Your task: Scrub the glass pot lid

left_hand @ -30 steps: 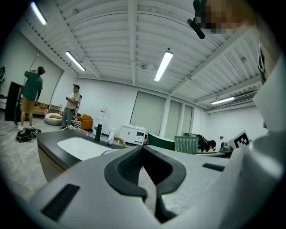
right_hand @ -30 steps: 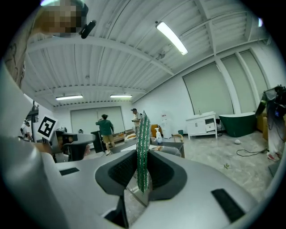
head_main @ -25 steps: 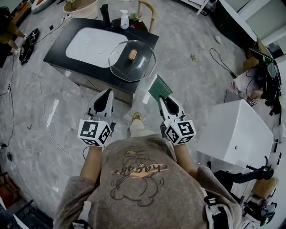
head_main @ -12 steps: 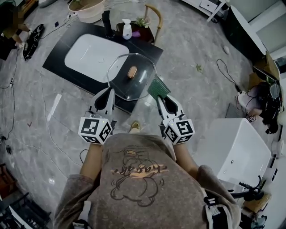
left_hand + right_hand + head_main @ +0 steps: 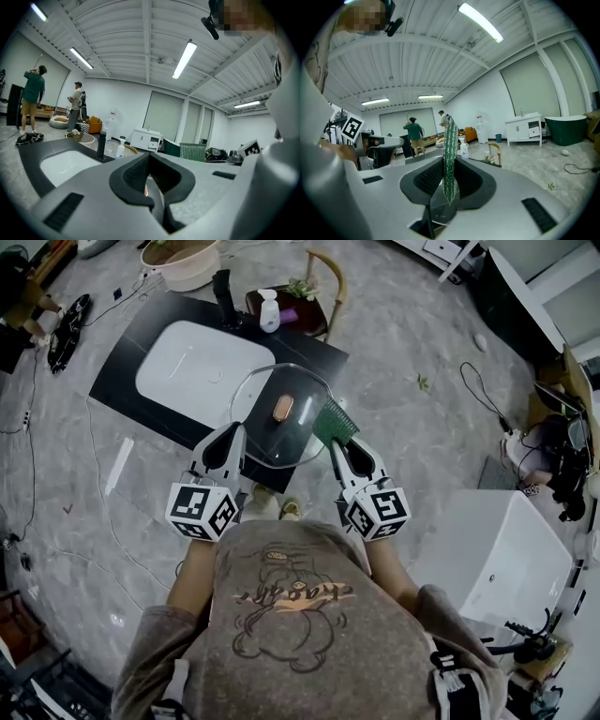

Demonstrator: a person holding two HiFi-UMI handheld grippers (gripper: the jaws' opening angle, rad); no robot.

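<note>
Both grippers had come forward to the black counter (image 5: 122,362), so the glass pot lid (image 5: 272,442), which a second earlier had lain well ahead of them, now sat right at their tips. That looked like the end of the approach, with scrubbing not yet begun. The left gripper (image 5: 232,430) had its fingers pressed together on nothing, while the right gripper (image 5: 335,448) was clamped on a green scrubbing pad (image 5: 335,422) just beside the lid's right rim; contact could not be told. The lid was clear and domed, its tan knob (image 5: 281,408) upward, resting on the counter's near corner beside the white basin (image 5: 202,367)
</note>
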